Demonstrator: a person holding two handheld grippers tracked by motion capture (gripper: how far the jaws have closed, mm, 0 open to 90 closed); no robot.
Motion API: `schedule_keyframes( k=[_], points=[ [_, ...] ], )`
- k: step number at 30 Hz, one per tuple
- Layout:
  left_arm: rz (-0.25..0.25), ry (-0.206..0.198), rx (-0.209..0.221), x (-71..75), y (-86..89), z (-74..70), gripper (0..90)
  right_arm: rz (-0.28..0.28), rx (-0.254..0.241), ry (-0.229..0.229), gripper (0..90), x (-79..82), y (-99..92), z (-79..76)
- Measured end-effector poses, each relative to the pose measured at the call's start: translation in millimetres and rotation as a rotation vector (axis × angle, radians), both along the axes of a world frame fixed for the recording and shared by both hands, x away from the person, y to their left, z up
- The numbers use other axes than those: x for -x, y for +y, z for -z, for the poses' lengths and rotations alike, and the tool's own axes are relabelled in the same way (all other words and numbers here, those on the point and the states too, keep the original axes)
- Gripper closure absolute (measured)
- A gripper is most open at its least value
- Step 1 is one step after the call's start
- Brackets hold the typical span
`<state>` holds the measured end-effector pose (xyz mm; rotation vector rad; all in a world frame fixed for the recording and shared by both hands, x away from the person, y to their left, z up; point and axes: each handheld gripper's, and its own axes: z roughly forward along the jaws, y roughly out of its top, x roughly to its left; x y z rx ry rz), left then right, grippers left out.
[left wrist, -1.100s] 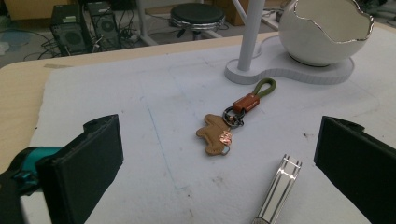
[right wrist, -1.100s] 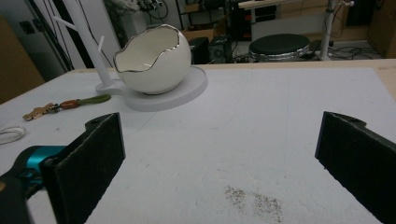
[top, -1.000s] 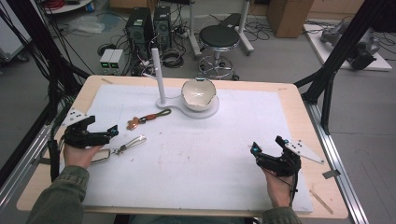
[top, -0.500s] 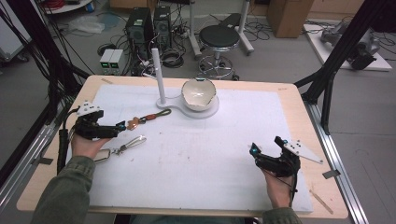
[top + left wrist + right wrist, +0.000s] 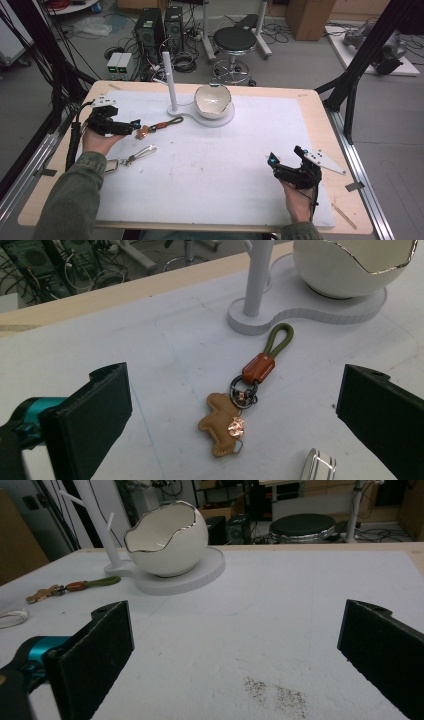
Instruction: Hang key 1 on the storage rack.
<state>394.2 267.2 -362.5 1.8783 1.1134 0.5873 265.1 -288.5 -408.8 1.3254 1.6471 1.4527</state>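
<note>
While wide open, left gripper (image 5: 232,425) fingers (image 5: 95,415) flank keychain (image 5: 235,400).

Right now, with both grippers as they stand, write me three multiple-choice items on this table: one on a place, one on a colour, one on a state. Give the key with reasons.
1. Where does the egg-shaped bowl sit?
A. On the white stand's base
B. On the bare table at the near edge
C. Between the right gripper's jaws

2. What colour is the cord loop on the bear keychain?
A. Bright blue
B. Olive green
C. White

3. How do the left gripper's jaws stand?
A. Shut on the keychain
B. Shut on nothing
C. Wide open, the keychain lying on the table between them

Key: 1 A, the bowl rests on the round end of the base beside the white post. 2 B, the loop above the orange-brown clasp is olive green. 3 C, in the left gripper view the two jaws stand far apart and touch nothing.
</note>
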Motion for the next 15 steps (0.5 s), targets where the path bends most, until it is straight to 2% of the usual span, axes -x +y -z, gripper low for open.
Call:
schedule_keyframes(
  k=[2, 4, 6, 9, 15],
  points=[
    [0.008, -0.007, 0.000, -3.4, -3.4, 1.4, 1.8, 0.004, -0.008, -0.004, 0.4, -0.6, -0.6, -0.2],
    [0.003, 0.007, 0.004, -7.4, -4.0, 5.6, 1.8, 0.004, -0.005, -0.003, 0.4, -1.6, -0.4, 0.1],
    [0.003, 0.024, -0.010, -11.1, -4.5, 9.8, 1.8, -0.002, -0.005, -0.002, 0.3, -2.5, 0.7, 0.2],
    [0.001, 0.031, -0.012, -15.9, -6.7, 14.2, 1.8, -0.009, 0.005, -0.004, 0.3, -3.8, 3.4, 0.0],
    [0.037, 0.064, -0.062, -29.2, -16.6, 14.4, 2.1, -0.011, 0.008, 0.000, 0.4, -3.9, 3.9, 0.2]
  ],
)
